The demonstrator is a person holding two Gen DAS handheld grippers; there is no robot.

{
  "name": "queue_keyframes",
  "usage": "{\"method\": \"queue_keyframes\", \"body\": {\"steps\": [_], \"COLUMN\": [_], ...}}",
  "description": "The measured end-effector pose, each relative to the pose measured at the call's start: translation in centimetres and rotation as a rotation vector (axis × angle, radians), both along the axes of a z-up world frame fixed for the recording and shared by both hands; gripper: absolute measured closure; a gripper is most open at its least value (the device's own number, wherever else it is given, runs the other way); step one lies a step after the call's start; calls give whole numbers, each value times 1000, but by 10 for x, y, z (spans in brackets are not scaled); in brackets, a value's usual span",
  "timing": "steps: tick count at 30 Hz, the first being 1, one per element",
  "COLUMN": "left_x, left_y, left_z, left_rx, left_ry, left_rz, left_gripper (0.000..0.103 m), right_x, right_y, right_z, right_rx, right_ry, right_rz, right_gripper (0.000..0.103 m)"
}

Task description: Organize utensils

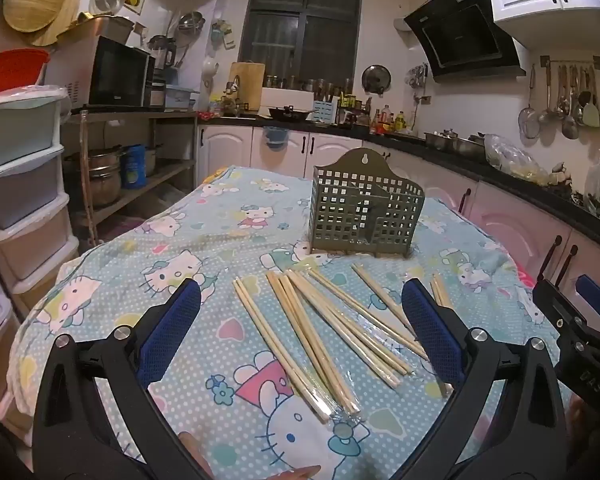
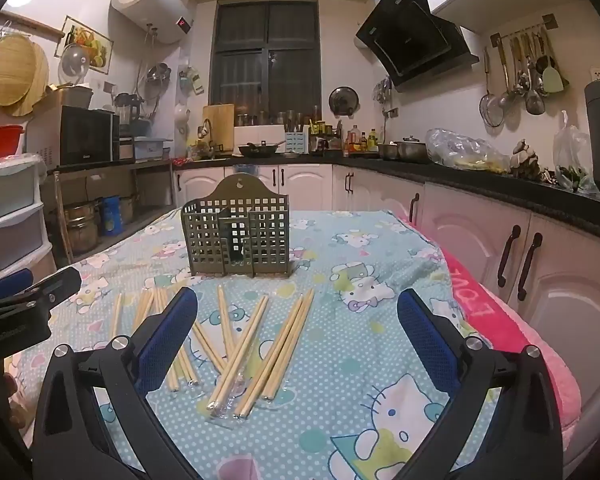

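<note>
Nearest the lens in both wrist views: the blue-padded fingers, spread wide with nothing between them, so left tool [image 1: 300, 312] and right tool [image 2: 298, 320] are both released and hovering above the cloth. Table [image 2: 380, 420] covered in a blue cartoon-cat print cloth, pink blanket edge at its right side. Green perforated holder [image 2: 238, 236] stands upright toward the far half of the table, dividers visible inside, no utensil seen in it, though the grid walls hide part of the interior. Chopsticks [image 1: 320, 332] lie flat and scattered between the tools and the holder, some apparently in clear wrappers; none touch the holder. Long axes run mostly near-to-far, fanned: in the left view the main cluster angles from near-right to far-left and sits directly between the left fingers, with the right tool's body showing at the right edge. In the right view a crossed bundle [image 2: 256, 348] lies just inside the left finger, left of centre, with more sticks beyond that finger. Judgement: task at its start; left tool is centred over more sticks. Sticks lie roughly along the finger direction, so a grasp probably needs wrist rotation to close across the shafts
</note>
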State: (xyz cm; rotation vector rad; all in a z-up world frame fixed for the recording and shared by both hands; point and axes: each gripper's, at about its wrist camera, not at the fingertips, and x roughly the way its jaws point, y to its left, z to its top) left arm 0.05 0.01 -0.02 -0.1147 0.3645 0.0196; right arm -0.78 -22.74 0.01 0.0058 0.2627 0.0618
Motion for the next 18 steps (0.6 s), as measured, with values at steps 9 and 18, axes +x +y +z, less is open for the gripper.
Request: {"method": "queue_keyframes", "body": {"steps": [9, 18], "left_x": [0, 0], "left_y": [0, 0], "left_z": [0, 0], "left_rx": [-2, -3], "left_ry": [-5, -6], "left_rz": [0, 0], "left_gripper": [11, 11], "right_x": [0, 0], "right_y": [-1, -1], "right_z": [2, 2], "right_rx": [-2, -4], "right_ry": [1, 0], "right_rz": [-2, -4], "right_gripper": [6, 6]}}
